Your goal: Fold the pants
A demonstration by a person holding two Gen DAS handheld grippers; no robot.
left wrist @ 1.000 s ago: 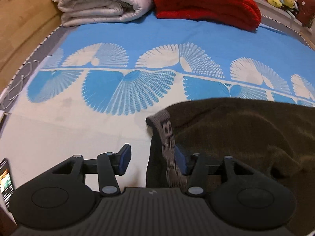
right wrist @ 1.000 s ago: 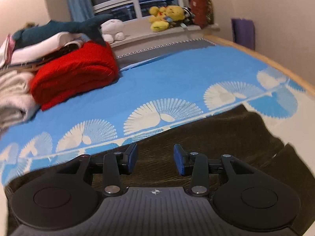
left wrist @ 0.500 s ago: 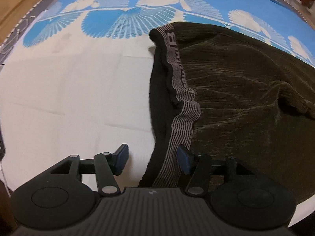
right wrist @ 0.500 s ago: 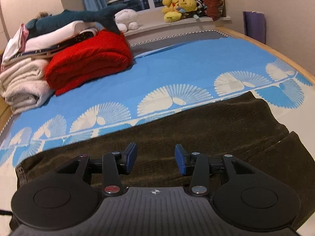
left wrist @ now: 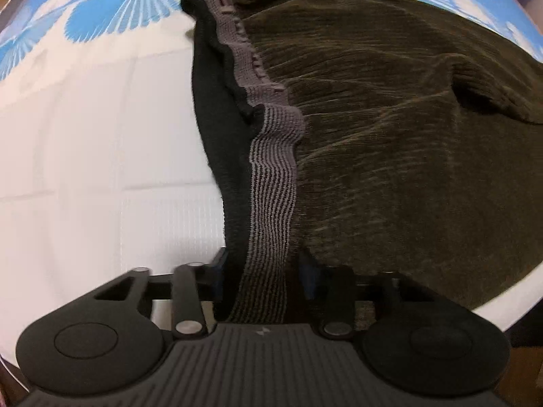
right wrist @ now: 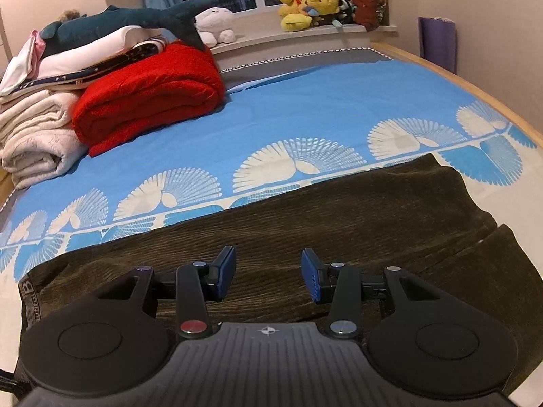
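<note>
Dark brown corduroy pants [left wrist: 390, 118] lie flat on the bed, with a grey striped waistband [left wrist: 271, 176] along their left edge. My left gripper [left wrist: 264, 279] is low over the near end of the waistband, its jaws open with the band and the black lining between them. In the right wrist view the pants [right wrist: 339, 217] stretch across the bed from the waistband at the left to the two legs at the right. My right gripper [right wrist: 268, 276] is open and empty, hovering over the middle of the pants.
A red folded blanket [right wrist: 146, 98] and a beige one [right wrist: 37, 135] sit at the back left of the bed, with folded clothes and a plush shark on top. Stuffed toys [right wrist: 309, 10] line the windowsill. The bed's wooden edge [right wrist: 475, 84] runs at the right.
My left gripper has dropped and moved forward onto the waistband, which now lies between its jaws. My right gripper has lifted slightly and stayed open.
</note>
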